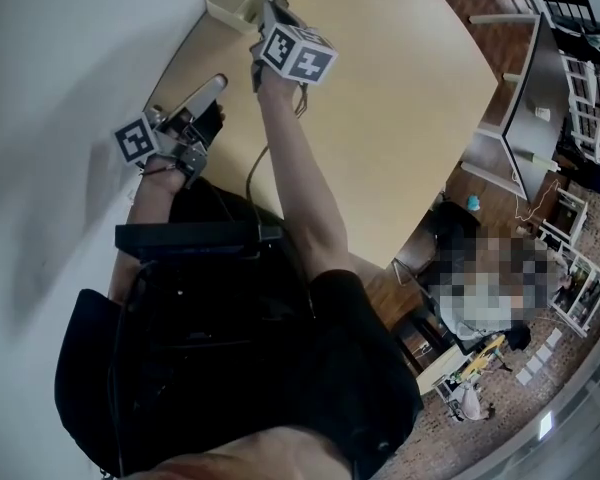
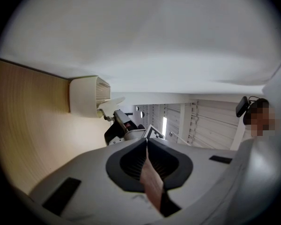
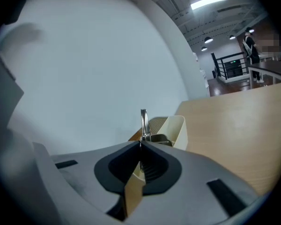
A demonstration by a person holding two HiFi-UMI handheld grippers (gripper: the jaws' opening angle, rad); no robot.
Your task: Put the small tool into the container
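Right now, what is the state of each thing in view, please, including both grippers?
Cream plastic container: open-topped, standing on light wooden table.
Right gripper: shut on small silvery metal tool.
Tool: held, sticking up past the jaw tips, close to the container.
Left gripper: shut, empty.

We see the small tool as bare metal, polished and glossy. Just behind it, the container looks like smooth cream plastic with a dull sheen. To the tool's right, the table shows pale, matt wood grain. The right gripper pinching the tool has a matt grey plastic shell and black ribbed pads.
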